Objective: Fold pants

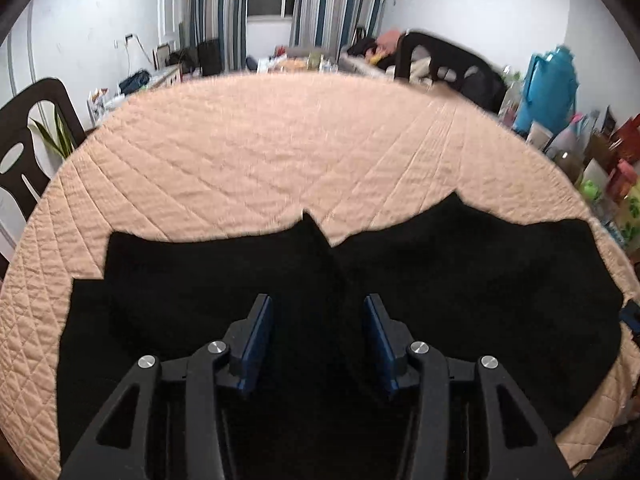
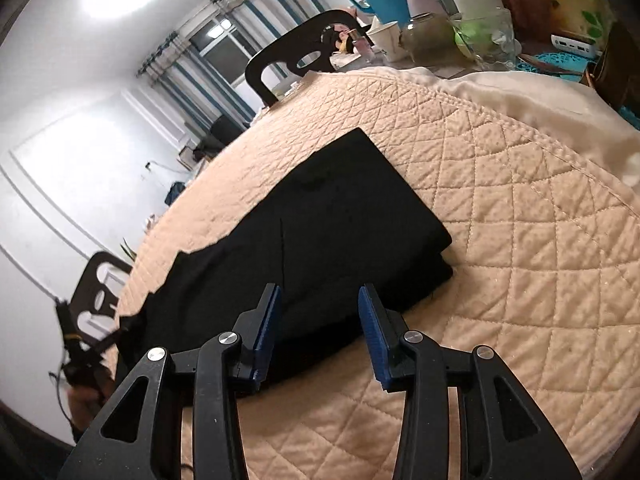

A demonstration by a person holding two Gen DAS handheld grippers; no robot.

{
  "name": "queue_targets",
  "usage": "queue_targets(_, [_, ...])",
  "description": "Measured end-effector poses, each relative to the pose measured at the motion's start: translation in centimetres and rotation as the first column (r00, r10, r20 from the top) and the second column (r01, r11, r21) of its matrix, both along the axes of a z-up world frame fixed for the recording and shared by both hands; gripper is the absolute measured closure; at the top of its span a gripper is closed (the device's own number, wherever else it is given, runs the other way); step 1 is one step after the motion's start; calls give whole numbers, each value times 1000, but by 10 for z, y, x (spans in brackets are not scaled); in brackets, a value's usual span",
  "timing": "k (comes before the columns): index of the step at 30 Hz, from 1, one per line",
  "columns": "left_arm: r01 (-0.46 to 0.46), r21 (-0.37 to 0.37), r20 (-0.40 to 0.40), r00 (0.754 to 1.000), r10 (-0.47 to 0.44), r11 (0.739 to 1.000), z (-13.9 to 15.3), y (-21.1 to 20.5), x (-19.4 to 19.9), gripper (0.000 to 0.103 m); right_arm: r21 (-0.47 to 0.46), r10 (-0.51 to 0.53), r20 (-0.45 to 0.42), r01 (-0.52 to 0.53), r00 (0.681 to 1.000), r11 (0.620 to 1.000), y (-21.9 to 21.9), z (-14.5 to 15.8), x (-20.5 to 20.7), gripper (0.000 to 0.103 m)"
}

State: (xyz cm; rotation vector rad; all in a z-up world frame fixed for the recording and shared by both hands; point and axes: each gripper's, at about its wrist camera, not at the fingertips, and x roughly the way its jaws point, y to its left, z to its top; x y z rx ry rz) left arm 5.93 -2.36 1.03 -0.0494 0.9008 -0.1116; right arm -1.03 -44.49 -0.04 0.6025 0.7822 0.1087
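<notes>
The black pants [image 1: 360, 300] lie flat on the quilted cover [image 1: 260, 152], directly ahead of and beneath both grippers, seemingly already doubled along their length, though the dark cloth hides its layers. The step in hand looks like the pause before a further fold. Next, each gripper must come down on an edge, pinch it, and carry it across.

The left gripper [image 1: 319, 340] hovers level over the middle of the cloth, jaws spread and empty. The right gripper [image 2: 319, 334], tilted, hangs at the near edge by the squared end [image 2: 404, 216], jaws likewise spread, gripping nothing.
</notes>
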Motion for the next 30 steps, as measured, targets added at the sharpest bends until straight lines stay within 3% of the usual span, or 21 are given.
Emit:
queue_targets(3, [15, 45, 24, 1000, -16, 999, 0, -5, -8, 59, -31, -23, 8, 23, 1000, 999, 4, 6, 2, 62])
queue_targets(7, [9, -13, 31, 999, -9, 1000, 5, 3, -14, 59, -99, -72, 28, 74, 997, 992, 1, 18, -5, 62])
queue_targets(11, [6, 54, 31, 999, -8, 999, -2, 0, -1, 59, -114, -106, -12, 104, 994, 988, -9, 5, -4, 62])
queue_targets(12, [7, 90, 42, 999, -10, 996, -1, -4, 0, 72, -103, -104, -15, 102, 995, 989, -10, 3, -3, 62])
queue_targets(13, [3, 119, 47, 999, -8, 993, 0, -7, -1, 95, -96, -99, -15, 97, 995, 991, -10, 1, -1, 62])
queue_targets(15, [-2, 72, 54, 999, -2, 997, 6, -1, -5, 98, -116, -106, -7, 104, 994, 988, -9, 2, 1, 62])
queue_targets(17, [-61, 31, 130, 990, 57, 998, 19, 16, -24, 98, -122, -115, -4, 114, 993, 986, -12, 3, 3, 62])
queue_targets(21, [-186, -113, 265, 941, 210, 976, 40, 68, -82, 98, -115, -139, 2, 138, 990, 984, -17, 2, 2, 62])
queue_targets(23, [-239, -165, 253, 927, 275, 957, 35, 91, -104, 98, -119, -144, 6, 143, 990, 983, -18, 2, 1, 62])
queue_targets(27, [-288, -228, 132, 937, 322, 930, 1, 115, -125, 94, -124, -147, 9, 147, 989, 981, -18, 3, 1, 62])
queue_targets(30, [-313, -291, 86, 933, 350, 904, -12, 123, -134, 93, -128, -144, 8, 144, 989, 981, -18, 4, 1, 62])
